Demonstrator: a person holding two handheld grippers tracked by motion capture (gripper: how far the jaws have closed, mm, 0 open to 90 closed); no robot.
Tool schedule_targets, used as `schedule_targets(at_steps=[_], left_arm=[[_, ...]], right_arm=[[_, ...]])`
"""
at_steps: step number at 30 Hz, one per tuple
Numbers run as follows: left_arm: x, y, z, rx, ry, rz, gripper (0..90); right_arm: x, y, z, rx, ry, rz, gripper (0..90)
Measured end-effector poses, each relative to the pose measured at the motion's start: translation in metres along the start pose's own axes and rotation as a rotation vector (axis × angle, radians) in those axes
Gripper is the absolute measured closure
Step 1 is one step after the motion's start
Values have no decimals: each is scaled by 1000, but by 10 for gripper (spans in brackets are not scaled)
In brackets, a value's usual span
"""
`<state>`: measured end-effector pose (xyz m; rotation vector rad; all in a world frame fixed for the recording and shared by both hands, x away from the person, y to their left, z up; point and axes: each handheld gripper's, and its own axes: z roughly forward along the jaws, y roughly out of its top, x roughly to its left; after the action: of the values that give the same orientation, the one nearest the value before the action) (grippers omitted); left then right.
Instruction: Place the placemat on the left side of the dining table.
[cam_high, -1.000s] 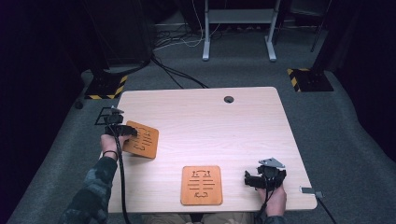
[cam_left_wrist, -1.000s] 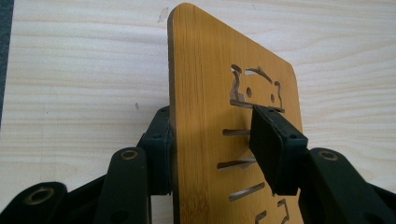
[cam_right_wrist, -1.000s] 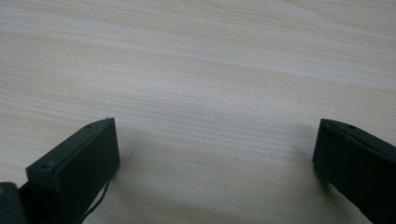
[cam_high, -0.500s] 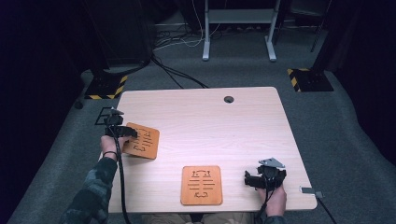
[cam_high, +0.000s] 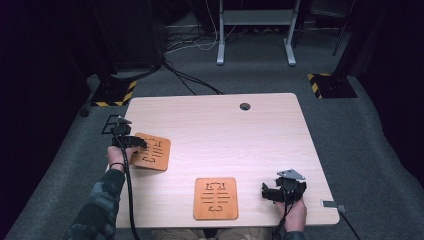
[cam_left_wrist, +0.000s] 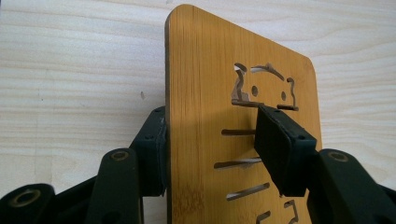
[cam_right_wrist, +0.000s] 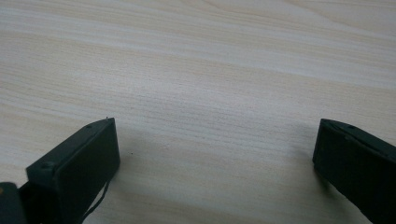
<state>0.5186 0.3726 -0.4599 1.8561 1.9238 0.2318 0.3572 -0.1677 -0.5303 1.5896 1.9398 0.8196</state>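
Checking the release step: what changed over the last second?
The left gripper has just been opening its jaws around the left wooden coaster. In the left gripper view the coaster stands between the jaws, and the pad on the right is off its face. The coaster, the second coaster and the right gripper, jaws open, stayed put.

This looks like a lab or test room set up for recording. A plain pale wooden table (cam_high: 215, 120) with a cable hole (cam_high: 245, 106) stands on grey carpet (cam_high: 370, 150), ringed by darkness. Far behind it are stand bases taped in yellow and black (cam_high: 327, 85), loose cables (cam_high: 190, 80) and a grey metal desk frame (cam_high: 255, 30).
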Motion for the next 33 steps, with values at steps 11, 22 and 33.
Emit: schedule_targets(at_steps=[11, 22, 33], left_arm=[[10, -6, 7, 13, -19, -23, 450], [11, -6, 11, 15, -36, -22, 446], [13, -11, 18, 27, 6, 10, 473]], right_arm=[[0, 0, 0, -1, -1, 0, 0], [0, 0, 0, -3, -2, 3, 0], [0, 0, 0, -3, -2, 4, 0]])
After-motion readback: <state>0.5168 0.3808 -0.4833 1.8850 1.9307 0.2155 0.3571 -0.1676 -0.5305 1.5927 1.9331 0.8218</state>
